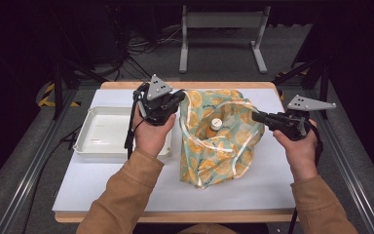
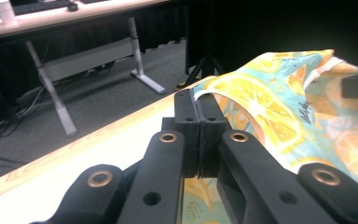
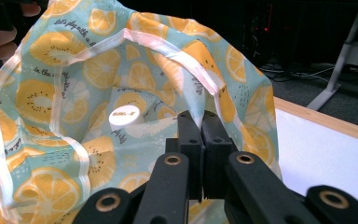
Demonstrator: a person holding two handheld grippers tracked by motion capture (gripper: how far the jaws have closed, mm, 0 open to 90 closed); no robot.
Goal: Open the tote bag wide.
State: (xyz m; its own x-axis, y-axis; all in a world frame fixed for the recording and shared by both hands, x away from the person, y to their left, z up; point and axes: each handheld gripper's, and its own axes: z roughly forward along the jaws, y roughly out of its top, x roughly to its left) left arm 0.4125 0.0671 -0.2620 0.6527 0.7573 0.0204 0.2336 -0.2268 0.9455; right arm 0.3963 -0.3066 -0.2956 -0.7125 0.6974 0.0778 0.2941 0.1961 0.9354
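Here, taking the tray as landmark:
Bag: the orange-print cloth bag (image 1: pixel 219 139) stands on the white bench (image 1: pixel 102 187) just right of the tray (image 1: pixel 102 131), its mouth pulled wide.
Left claw: the left claw (image 1: pixel 181 96), just beside the tray's far right corner, is clamped on the bag's near-tray rim.
Right claw: the right claw (image 1: pixel 255 116), well right of the tray, is pinched on the bag's opposite white-trimmed rim.
Inside: a white-capped bottle (image 1: pixel 216 125) sits in the bag.
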